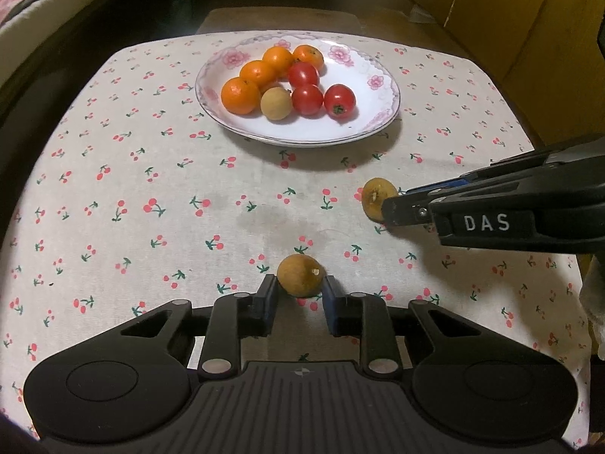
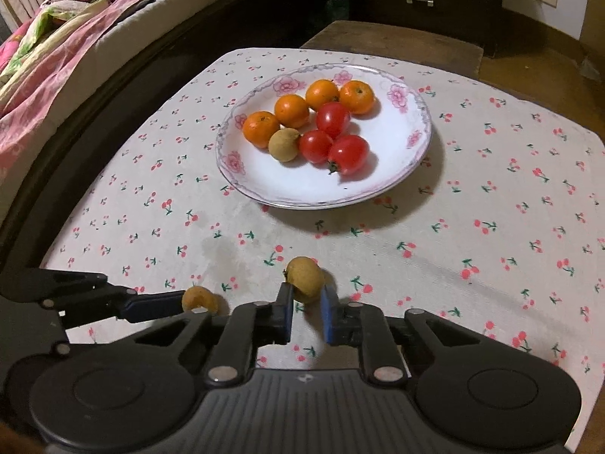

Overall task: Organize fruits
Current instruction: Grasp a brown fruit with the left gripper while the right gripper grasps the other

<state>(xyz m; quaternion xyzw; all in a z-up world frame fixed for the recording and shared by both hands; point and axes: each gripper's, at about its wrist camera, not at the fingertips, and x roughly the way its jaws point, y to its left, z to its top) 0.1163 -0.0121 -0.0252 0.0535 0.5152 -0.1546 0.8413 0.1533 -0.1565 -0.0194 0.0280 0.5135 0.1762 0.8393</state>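
Observation:
Two brown longans lie on the cherry-print tablecloth (image 1: 151, 174), each in a gripper. My left gripper (image 1: 300, 283) is shut on one longan (image 1: 298, 270), its blue pads pressing both sides. The right wrist view shows the same gripper (image 2: 185, 304) and longan (image 2: 200, 297) at the lower left. My right gripper (image 2: 307, 290) is shut on the other longan (image 2: 304, 276); in the left wrist view this gripper (image 1: 397, 200) reaches in from the right with its longan (image 1: 374, 195). Behind both stands a white flowered plate (image 1: 363, 128), (image 2: 378, 185) that holds several oranges (image 1: 240, 95), three tomatoes (image 1: 339, 100) and a third longan (image 1: 276, 103).
A bed with pink bedding (image 2: 56, 38) runs along the left side of the table. A dark drawer cabinet (image 2: 419, 0) stands behind it, and yellow boards (image 1: 510, 11) lean at the far right. Bare cloth lies between the plate and both grippers.

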